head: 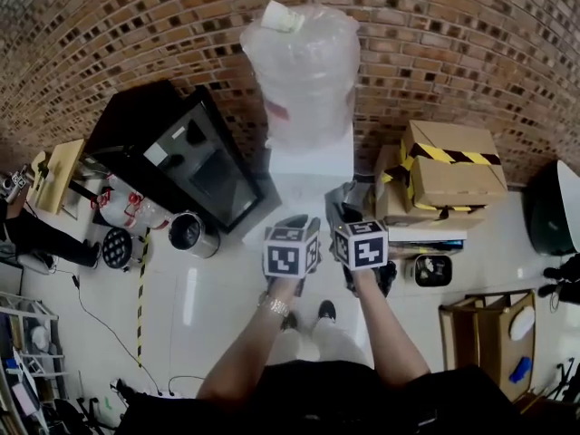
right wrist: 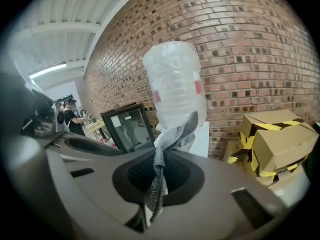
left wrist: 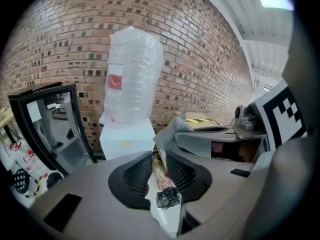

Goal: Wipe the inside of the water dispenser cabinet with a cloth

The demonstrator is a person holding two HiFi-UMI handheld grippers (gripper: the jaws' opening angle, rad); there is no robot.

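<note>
Grey cloth [right wrist: 172, 131] is pinched between the jaws of the right gripper [right wrist: 159, 173], its free end standing up in front of the white water dispenser [head: 308, 166], which stands at the far brick wall [head: 471, 53] just beyond both grippers. The left gripper [left wrist: 159, 170] holds its jaws narrowly spread with nothing between them. The cabinet low on the dispenser's front shows in no view, so the empty left gripper is best placed to swing its door aside while the right keeps its pinch and presses the loose cloth flat against the inner walls
</note>
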